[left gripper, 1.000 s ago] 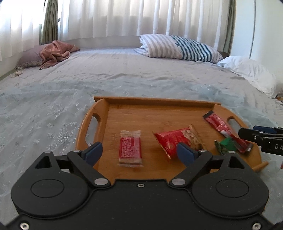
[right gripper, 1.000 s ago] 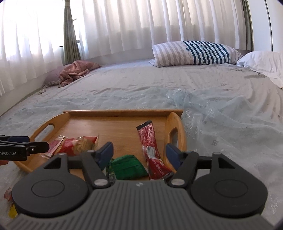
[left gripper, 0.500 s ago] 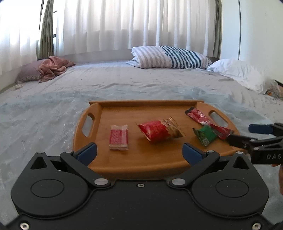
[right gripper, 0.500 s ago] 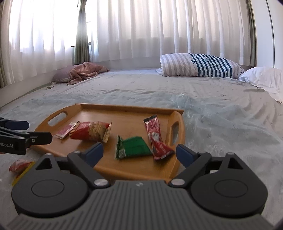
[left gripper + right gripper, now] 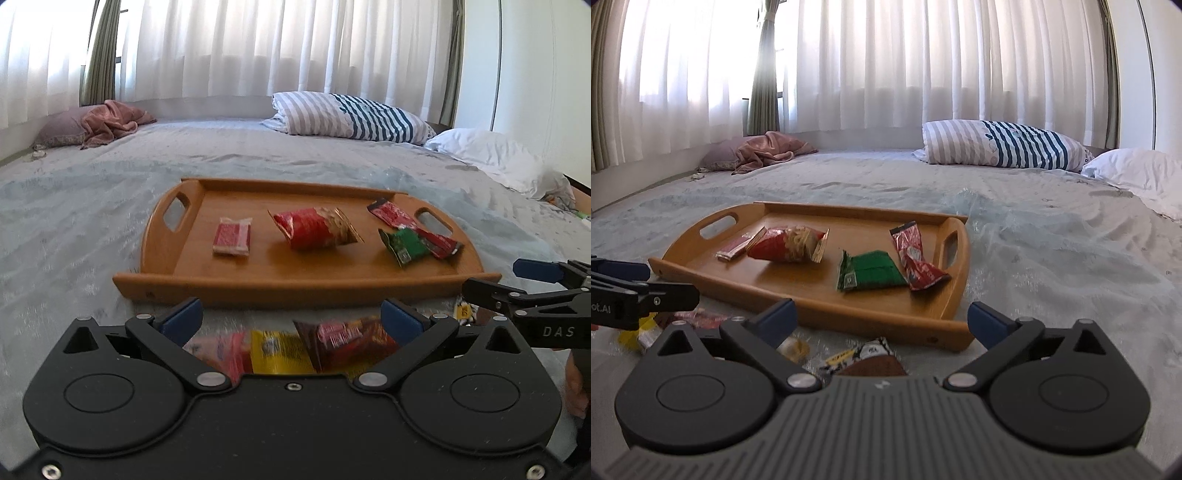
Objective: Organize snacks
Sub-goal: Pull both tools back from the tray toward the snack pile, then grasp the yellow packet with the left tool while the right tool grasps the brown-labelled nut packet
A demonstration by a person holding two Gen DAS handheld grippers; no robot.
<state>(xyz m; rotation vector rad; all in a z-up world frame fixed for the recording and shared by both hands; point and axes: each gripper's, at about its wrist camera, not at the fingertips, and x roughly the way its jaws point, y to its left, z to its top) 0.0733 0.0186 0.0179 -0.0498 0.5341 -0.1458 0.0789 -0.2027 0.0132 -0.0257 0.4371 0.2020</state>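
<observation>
- Oval wooden tray w/ cut-out handles (image 5: pixel 258 284) lies on pale blue bedspread (image 5: pixel 74 221); holds small red wafer packet (image 5: pixel 232 236) at 9 o'clock, red crinkled snack bag (image 5: pixel 314 229) centre, green packet (image 5: pixel 406 245) touching long red bar wrapper (image 5: pixel 413 229) at 3 o'clock
- Left gripper (image 5: pixel 291 319): jaws wide apart, empty, above yellow packet (image 5: pixel 277 350) & dark red packet (image 5: pixel 347 343) on bedspread, 6 o'clock of tray
- Right gripper (image 5: pixel 881 317): jaws apart, empty, over brown packet (image 5: pixel 871 363)

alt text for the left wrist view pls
An open left gripper hovers over loose snack packets on a bed, just short of a wooden tray holding four snacks. The right gripper reaches in from the right edge.
</observation>
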